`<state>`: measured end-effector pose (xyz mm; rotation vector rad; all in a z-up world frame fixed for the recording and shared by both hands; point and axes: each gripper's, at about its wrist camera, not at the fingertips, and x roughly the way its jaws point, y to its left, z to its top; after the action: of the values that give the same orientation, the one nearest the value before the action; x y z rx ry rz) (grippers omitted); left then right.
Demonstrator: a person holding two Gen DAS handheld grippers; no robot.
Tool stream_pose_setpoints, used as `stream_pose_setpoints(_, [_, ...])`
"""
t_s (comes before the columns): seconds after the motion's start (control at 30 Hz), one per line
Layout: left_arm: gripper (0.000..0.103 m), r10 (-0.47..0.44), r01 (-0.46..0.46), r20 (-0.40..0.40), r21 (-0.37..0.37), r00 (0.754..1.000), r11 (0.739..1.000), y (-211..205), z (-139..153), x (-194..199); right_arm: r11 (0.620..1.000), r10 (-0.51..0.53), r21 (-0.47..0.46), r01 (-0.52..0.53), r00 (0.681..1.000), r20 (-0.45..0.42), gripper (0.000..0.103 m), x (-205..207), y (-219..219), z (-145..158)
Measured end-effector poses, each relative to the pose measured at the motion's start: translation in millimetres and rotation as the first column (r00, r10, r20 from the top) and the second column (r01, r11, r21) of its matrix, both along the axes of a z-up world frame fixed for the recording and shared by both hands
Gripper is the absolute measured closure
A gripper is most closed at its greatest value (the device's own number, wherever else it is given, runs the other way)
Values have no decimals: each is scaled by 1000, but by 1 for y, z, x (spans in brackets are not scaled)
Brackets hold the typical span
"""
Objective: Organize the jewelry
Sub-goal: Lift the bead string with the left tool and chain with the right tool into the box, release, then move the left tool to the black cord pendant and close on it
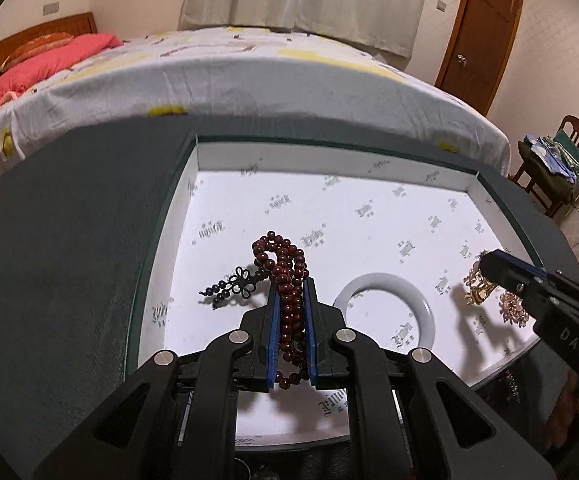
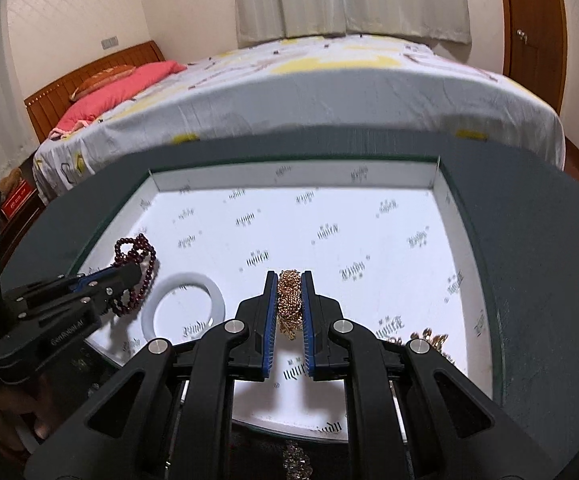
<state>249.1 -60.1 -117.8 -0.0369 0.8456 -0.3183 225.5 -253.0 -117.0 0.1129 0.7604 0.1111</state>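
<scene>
The left gripper (image 1: 291, 292) is clamping its blue-padded jaws on a string of dark red beads (image 1: 285, 276), which is bunching between the pads and looping out beyond the tips, with a black knotted tassel (image 1: 241, 286) trailing off to the left of the jaws; a few beads are also hanging out behind the pads. The right gripper (image 2: 289, 286) is closing its jaws tight on a bundled gold chain (image 2: 288, 300), the links filling the gap between the pads and spilling slightly past them at both ends. Both grippers are hovering over a shallow white printed box (image 1: 369, 216) that is sitting on a dark grey table (image 1: 69, 240). A white bangle (image 1: 385, 308) is lying flat on the box floor, just to the right of the left jaws and to the left of the right jaws, between the two grippers. More gold jewelry (image 2: 429, 338) is lying on the box floor to the right of the right jaws, partly hidden by the gripper's arm. Beyond the box a bed (image 2: 329, 92) is standing in front of a curtain
</scene>
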Motion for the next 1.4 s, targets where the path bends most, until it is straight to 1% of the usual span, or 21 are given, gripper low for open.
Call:
stream_pose_setpoints(0.13, [91, 1, -1, -25, -5, 1000, 1000, 3, -6, 1, 1000, -2, -2, 2, 1000, -24, 91, 2, 0, -7])
stream_pose_setpoints(0.37, [89, -7, 7, -26, 0, 1000, 1000, 3, -6, 1, 1000, -9, -6, 9, 999, -41, 90, 3, 1, -11])
stream_pose_setpoints(0.43, [83, -13, 12, -28, -16, 1000, 1000, 3, -5, 1, 1000, -11, -1, 11, 999, -43, 88, 4, 0, -12])
stream_pose_setpoints(0.47, [81, -17, 17, -28, -19, 999, 1000, 2, -5, 0, 1000, -12, -1, 12, 999, -44, 83, 3, 0, -12])
stream_pose_setpoints(0.5, [75, -19, 18, -27, -19, 999, 1000, 2, -4, 1, 1000, -13, 1, 13, 999, -44, 77, 3, -1, -13])
stream_pose_setpoints(0.53, [70, -20, 20, -25, -18, 999, 1000, 1, -4, 0, 1000, -15, 4, 15, 999, -43, 75, 2, -1, -12])
stream_pose_setpoints(0.6, [67, -15, 15, -19, -14, 1000, 1000, 1, -4, -1, 1000, -19, 7, 20, 999, -33, 74, -1, -3, -9])
stream_pose_setpoints(0.7, [66, -14, 14, -26, -31, 1000, 999, 3, -4, -2, 1000, -28, 11, 28, 999, -16, 74, -7, -6, -2])
stream_pose_setpoints(0.77, [62, -13, 13, -25, -32, 1000, 999, 3, -3, -4, 999, -36, 20, 36, 999, -7, 74, -13, -9, 3])
stream_pose_setpoints(0.8, [59, -11, 10, -19, -33, 1000, 999, 4, -1, -6, 999, -38, 22, 38, 999, -1, 74, -16, -10, 6])
stream_pose_setpoints(0.93, [52, -6, 6, -1, -38, 1000, 999, 5, 8, -15, 999, -43, 20, 43, 999, 21, 74, -30, -13, 16])
stream_pose_setpoints(1.17, [51, -9, 10, 23, -37, 1000, 999, 6, 23, -47, 999, -51, 21, 51, 998, 41, 74, -64, -13, 25])
stream_pose_setpoints(1.27, [51, -5, 5, 20, -43, 1000, 999, 8, 26, -63, 999, -54, 12, 53, 998, 43, 74, -78, -12, 25])
stream_pose_setpoints(1.33, [51, 4, -2, 37, -35, 999, 999, 8, 29, -75, 998, -56, 11, 55, 998, 42, 74, -89, -13, 23])
stream_pose_setpoints(1.4, [51, 5, -4, 35, -34, 999, 999, 8, 30, -86, 998, -55, 15, 54, 998, 34, 74, -100, -13, 21])
